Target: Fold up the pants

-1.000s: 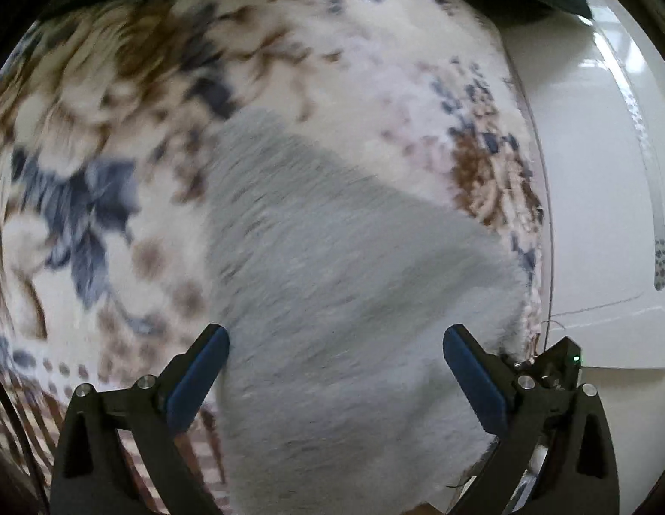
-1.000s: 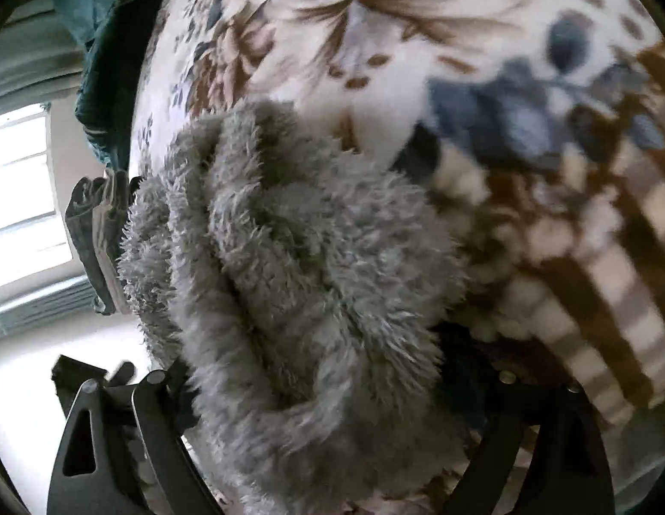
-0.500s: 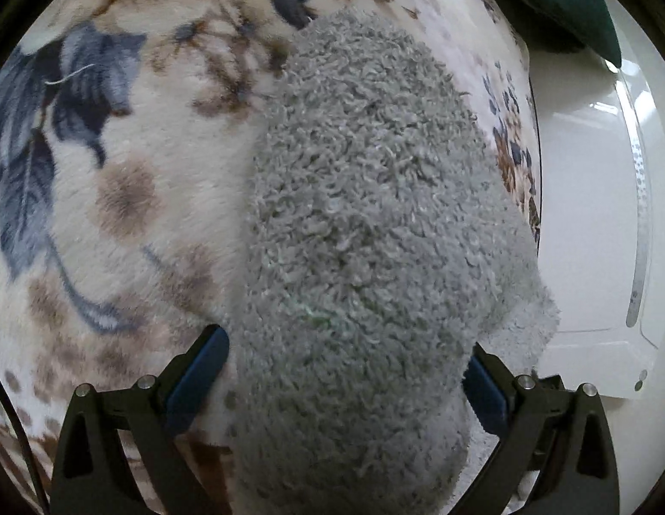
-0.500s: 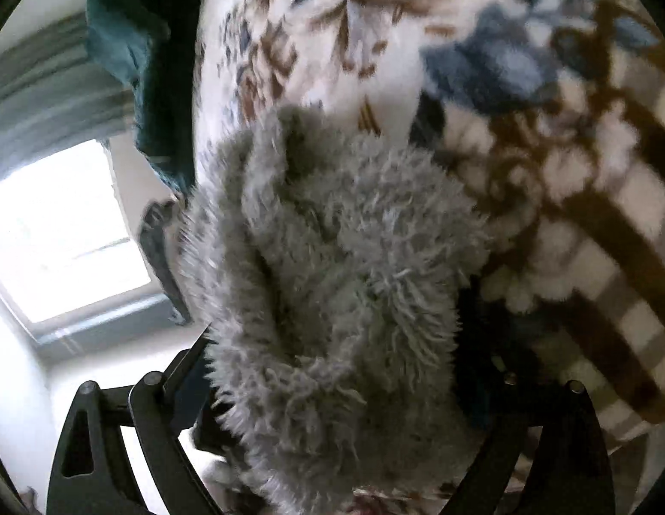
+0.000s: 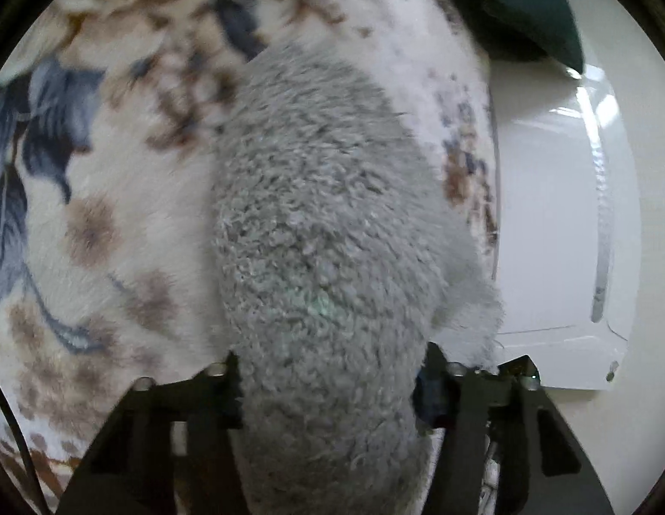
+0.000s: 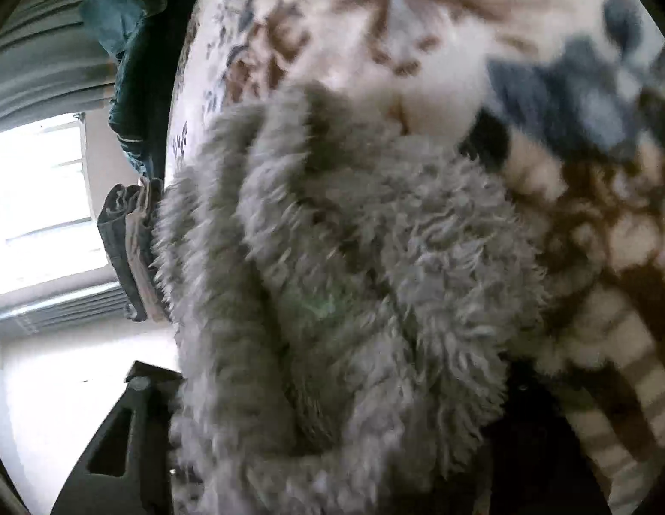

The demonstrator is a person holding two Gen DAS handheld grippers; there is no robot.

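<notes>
Pants: grey fleecy pants (image 5: pixel 315 236) lie bunched on a floral blanket (image 5: pixel 109 197), running up the middle of both wrist views; thick rumpled folds (image 6: pixel 332 283) show in the right view.
Left hand-held gripper: the left hand-held gripper (image 5: pixel 328 390) has its jaws closing, the pants filling the gap between the dark fingers (image 5: pixel 221 390), which touch the fleece on both sides.
Right hand-held gripper: the right hand-held gripper (image 6: pixel 332 420) is closing too, fleece bulging between the jaws; only one finger (image 6: pixel 148 403) shows clearly.
Blanket: cream with blue and brown flowers, under the pants.
Beyond: a dark green cloth (image 5: pixel 530 4) at the blanket's far edge; a glossy white floor (image 5: pixel 547 223) beside it; a bright window (image 6: pixel 40 206).
</notes>
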